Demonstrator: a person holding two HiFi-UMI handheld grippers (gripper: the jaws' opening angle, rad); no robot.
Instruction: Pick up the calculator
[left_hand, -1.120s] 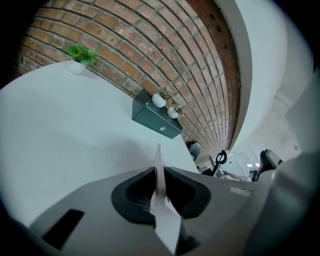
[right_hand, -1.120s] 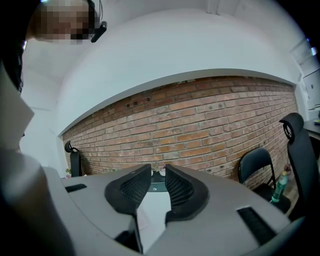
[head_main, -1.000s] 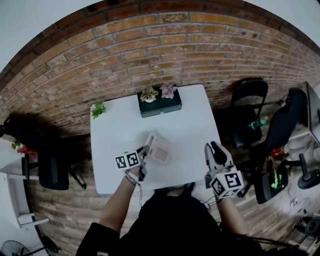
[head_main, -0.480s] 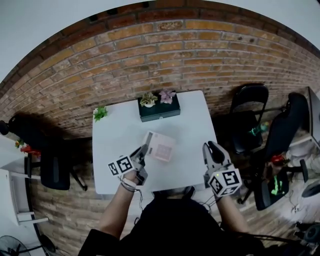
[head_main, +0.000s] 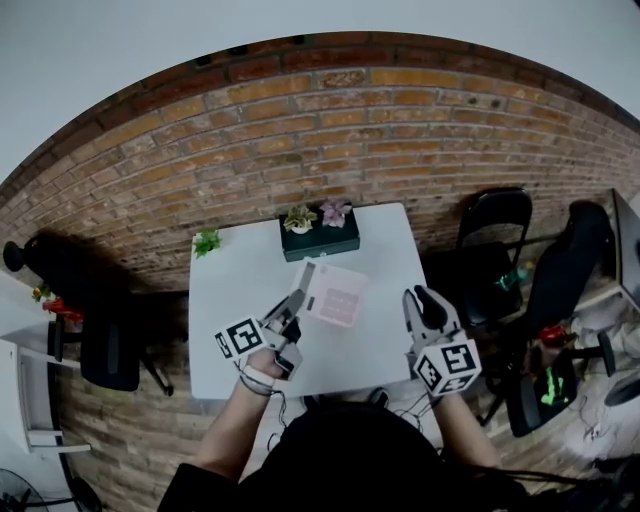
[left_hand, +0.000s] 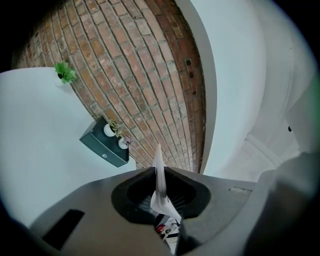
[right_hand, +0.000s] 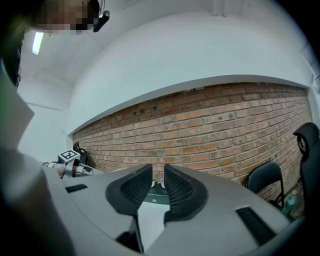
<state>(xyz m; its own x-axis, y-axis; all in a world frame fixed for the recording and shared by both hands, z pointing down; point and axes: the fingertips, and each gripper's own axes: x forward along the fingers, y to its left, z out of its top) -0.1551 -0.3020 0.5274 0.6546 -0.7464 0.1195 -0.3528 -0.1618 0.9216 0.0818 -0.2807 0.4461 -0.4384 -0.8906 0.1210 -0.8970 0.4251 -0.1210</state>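
Note:
The calculator (head_main: 337, 296), a flat pale pink slab, hangs tilted above the white table (head_main: 232, 300). My left gripper (head_main: 297, 301) is shut on its near left edge. In the left gripper view the calculator (left_hand: 159, 181) shows edge-on, pinched between the dark pads (left_hand: 137, 192) of the left gripper (left_hand: 160, 194). My right gripper (head_main: 421, 302) hovers off the table's right front corner. Its jaws have just been opening a little, and in the right gripper view the right gripper (right_hand: 158, 183) shows a narrow gap with nothing in it.
A dark green box (head_main: 321, 241) with two small potted plants stands at the table's far edge, also in the left gripper view (left_hand: 104, 145). A small green plant (head_main: 206, 242) sits at the far left corner. Black chairs (head_main: 493, 232) stand right, another chair (head_main: 106, 351) left. A brick wall (head_main: 330, 130) runs behind.
My left gripper has risen with the calculator, lifting it off the table and farther from me. The right gripper has risen slightly.

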